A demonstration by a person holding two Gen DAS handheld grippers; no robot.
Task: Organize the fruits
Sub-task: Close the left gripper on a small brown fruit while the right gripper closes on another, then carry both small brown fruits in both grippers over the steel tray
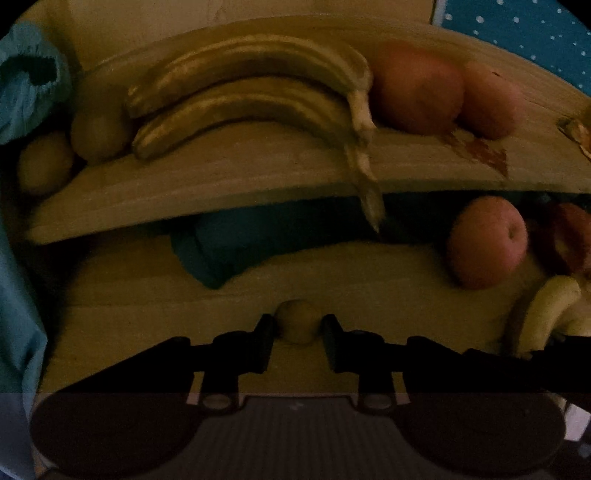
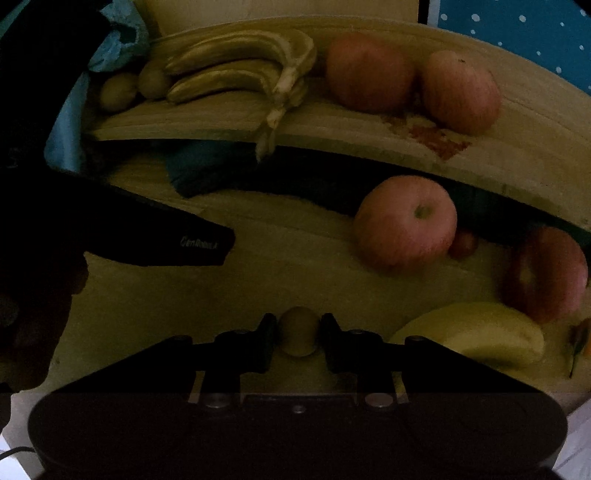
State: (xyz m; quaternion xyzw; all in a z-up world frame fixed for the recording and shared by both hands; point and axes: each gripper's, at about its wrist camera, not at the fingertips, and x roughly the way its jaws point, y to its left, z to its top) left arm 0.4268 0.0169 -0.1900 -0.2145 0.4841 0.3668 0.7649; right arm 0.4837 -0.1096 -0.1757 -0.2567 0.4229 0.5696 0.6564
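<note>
Fruits are sitting in both tongs: the left tongs [image 1: 298,326] are clamping a small yellowish fruit [image 1: 297,320], and the right tongs [image 2: 298,332] are gripping a brownish kiwi-like fruit [image 2: 298,330], each hanging above the desk [image 2: 221,295]. Beyond them, an apple [image 2: 405,221] is lying on the desk, while bananas [image 2: 236,70] and two apples [image 2: 369,72] are resting on the raised shelf [image 2: 332,136].

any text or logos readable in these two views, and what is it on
"GenRobot.a", roughly, in pale letters on the black housing of the left tool, seen in the right wrist view; the last letters are too blurred to be sure of.
No other text shows: the blue white-dotted cloth carries only a dot pattern, and the left wrist view has none.
</note>
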